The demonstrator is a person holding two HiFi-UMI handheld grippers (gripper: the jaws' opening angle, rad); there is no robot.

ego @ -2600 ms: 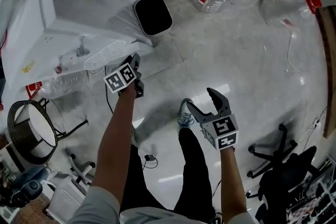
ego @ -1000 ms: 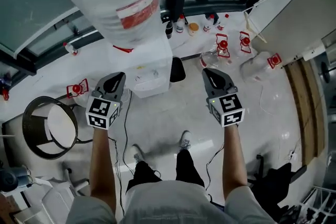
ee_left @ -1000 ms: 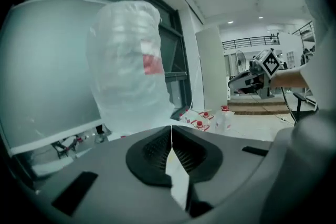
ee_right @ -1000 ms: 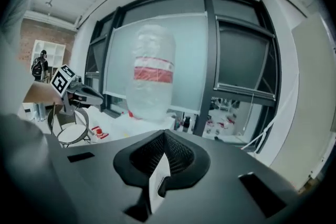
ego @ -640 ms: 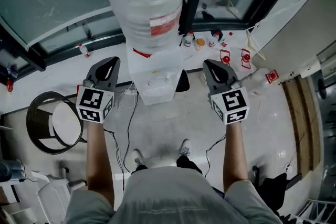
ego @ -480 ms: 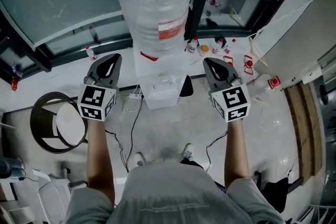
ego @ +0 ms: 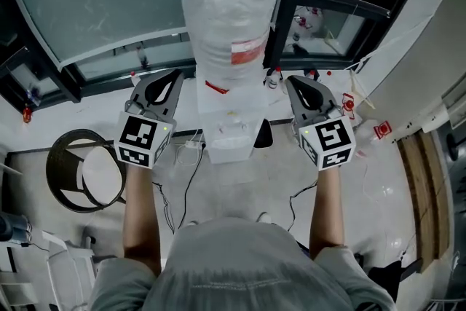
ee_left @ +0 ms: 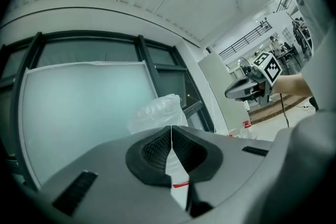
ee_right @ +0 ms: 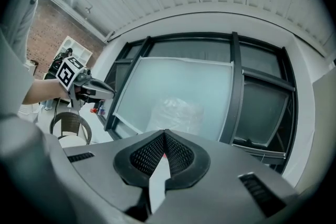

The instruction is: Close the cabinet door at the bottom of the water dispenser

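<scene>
The white water dispenser (ego: 231, 129) stands against the window, topped by a large bottle wrapped in clear plastic (ego: 229, 25). Seen from above, its bottom cabinet door is hidden. My left gripper (ego: 173, 75) hovers level to the left of the dispenser, jaws shut and empty. To the dispenser's right, my right gripper (ego: 293, 81) hangs at the same height, also shut on nothing. In the left gripper view the shut jaws (ee_left: 171, 131) frame the bottle (ee_left: 157, 112) and the right gripper (ee_left: 247, 89). The right gripper view shows its closed jaws (ee_right: 165, 136), the bottle (ee_right: 176, 112) and the left gripper (ee_right: 90, 91).
A round wicker basket (ego: 62, 170) stands on the floor at the left. A black bin (ego: 263, 133) sits right beside the dispenser. Cables (ego: 186, 156) trail across the floor by its base. Red-capped bottles (ego: 380, 130) lie at the right, near a wooden strip (ego: 416, 193).
The person has risen from a crouch by the dispenser's base to standing. Both grippers went up and now sit level on either side of the bottle. Both stayed shut.
</scene>
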